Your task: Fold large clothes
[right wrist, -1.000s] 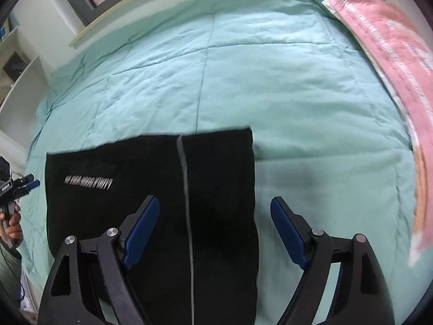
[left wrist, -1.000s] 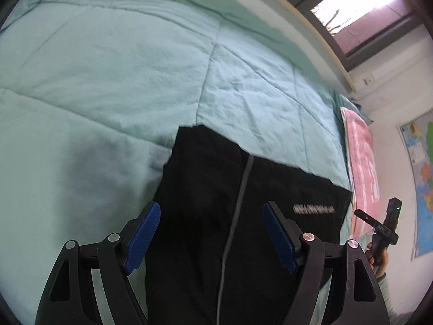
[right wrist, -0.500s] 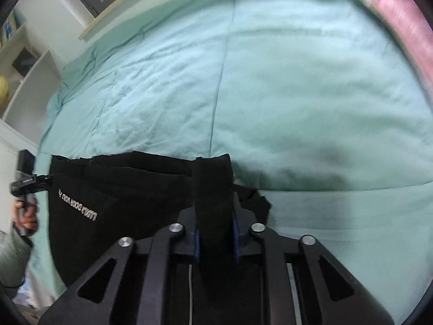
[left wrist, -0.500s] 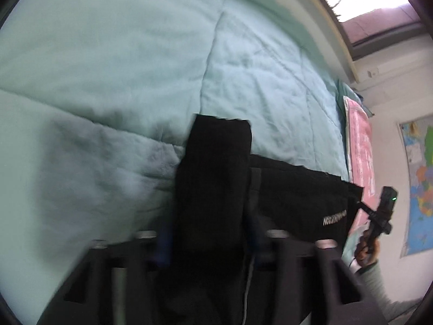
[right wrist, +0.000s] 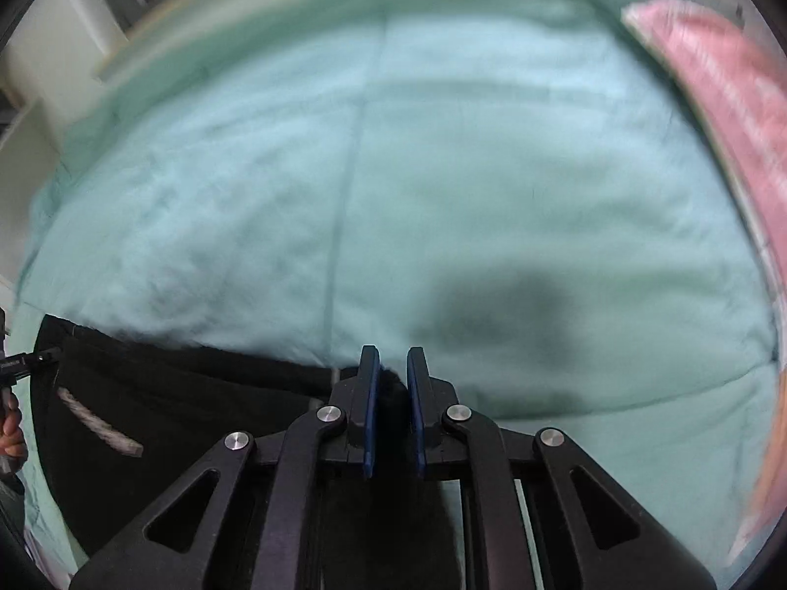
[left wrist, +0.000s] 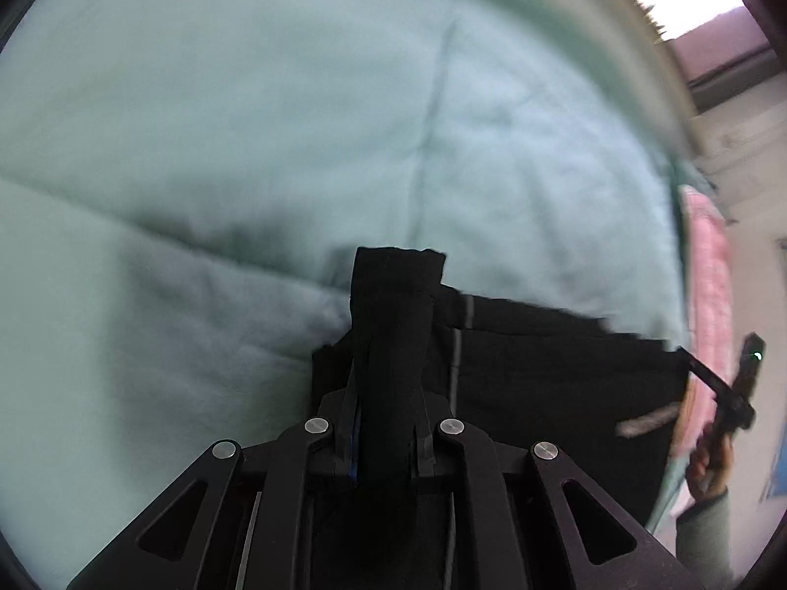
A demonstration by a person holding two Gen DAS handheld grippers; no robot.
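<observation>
A black garment (left wrist: 551, 383) with a grey stripe and white lettering lies on the mint green quilt (left wrist: 246, 147). My left gripper (left wrist: 386, 423) is shut on one corner of it, and a bunched flap of black cloth stands up between the fingers. My right gripper (right wrist: 392, 393) is shut on the opposite corner, with black cloth pinched between its blue pads (right wrist: 370, 413). The garment (right wrist: 187, 413) stretches left from it. The right gripper also shows at the far right of the left wrist view (left wrist: 738, 393), and the left gripper at the left edge of the right wrist view (right wrist: 19, 361).
A pink blanket (right wrist: 728, 98) lies along the right side of the bed and shows in the left wrist view (left wrist: 708, 295) too. A window (left wrist: 698, 5) and a white wall are behind the bed. A dark shadow (right wrist: 501, 314) falls on the quilt ahead of my right gripper.
Both grippers went from open over the flat garment to shut on its corners. They have lifted the cloth edge off the quilt and both views are now blurred by motion.
</observation>
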